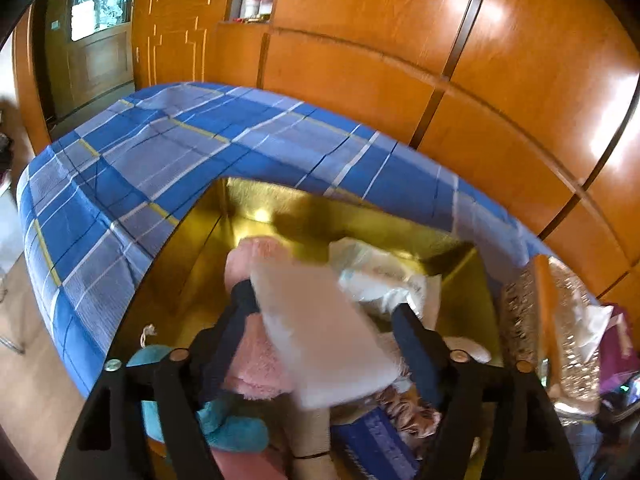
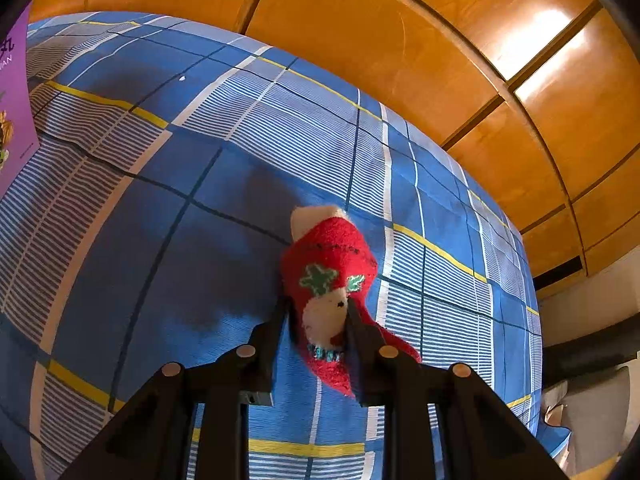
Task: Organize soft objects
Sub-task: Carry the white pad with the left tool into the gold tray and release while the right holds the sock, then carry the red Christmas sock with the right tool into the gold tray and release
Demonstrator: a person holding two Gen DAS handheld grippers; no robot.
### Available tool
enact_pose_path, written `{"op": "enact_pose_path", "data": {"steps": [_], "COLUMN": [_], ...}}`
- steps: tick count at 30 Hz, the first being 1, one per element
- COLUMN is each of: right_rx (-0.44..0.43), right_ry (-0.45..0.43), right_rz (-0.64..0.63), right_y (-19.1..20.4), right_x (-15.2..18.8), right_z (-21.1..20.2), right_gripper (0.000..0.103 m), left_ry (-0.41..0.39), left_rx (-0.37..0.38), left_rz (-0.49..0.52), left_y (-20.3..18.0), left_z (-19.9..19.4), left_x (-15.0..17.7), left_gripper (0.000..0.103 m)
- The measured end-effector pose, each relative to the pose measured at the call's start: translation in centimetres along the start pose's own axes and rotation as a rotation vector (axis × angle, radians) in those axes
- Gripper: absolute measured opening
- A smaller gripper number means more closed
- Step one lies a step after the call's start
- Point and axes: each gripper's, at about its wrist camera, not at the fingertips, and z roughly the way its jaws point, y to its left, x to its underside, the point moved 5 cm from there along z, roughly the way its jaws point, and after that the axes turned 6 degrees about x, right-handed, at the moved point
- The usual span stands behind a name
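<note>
Left gripper (image 1: pixel 324 312) fingers standing spread around a blurred white soft item (image 1: pixel 324 332) over the gold box (image 1: pixel 200 248). Right gripper (image 2: pixel 318 312) fingers pinching a red sock (image 2: pixel 332 256) above the bed (image 2: pixel 160 240).

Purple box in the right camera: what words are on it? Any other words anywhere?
"丸": purple box, cut by the picture's edge.
"AN": same box, the end of a cropped word.
Red sock: dark stitched line, too small to read.
Blue box: print too blurred to read.

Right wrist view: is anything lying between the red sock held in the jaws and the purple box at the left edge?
No. In the right wrist view, only bare blue plaid bedsheet lies between the red sock and the purple box.
</note>
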Motion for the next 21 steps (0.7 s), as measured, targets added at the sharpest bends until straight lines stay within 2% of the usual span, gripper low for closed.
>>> {"op": "enact_pose_path", "data": {"steps": [1,2,7,12,21], "right_rx": [0.001,0.001,0.002,0.003,0.007], "right_ry": [0.000,0.000,-0.001,-0.001,-0.001], "right_rz": [0.000,-0.001,-0.001,-0.001,-0.004], "right_y": [0.0,0.0,0.1,0.1,0.1], "right_x": [0.0,0.0,0.0,0.0,0.0], "right_z": [0.0,0.0,0.1,0.0,-0.1], "right_gripper": [0.024,0.024,0.024,0.024,0.024], "left_ry": [-0.004,-0.009,-0.046,-0.091,-0.128], "left_rx": [-0.004,-0.008,-0.041,-0.042,-0.024], "left_rz": [0.000,0.003,0.075,0.145,0.191], "left_y": [0.1,0.2,-0.5,-2.0,-4.1], "left_z": [-0.1,-0.2,-2.1,-4.7,-7.7], "left_x": [0.3,0.5,2.1,3.6,5.4], "left_gripper": [0.088,0.090,0.093,0.094,0.100]}}
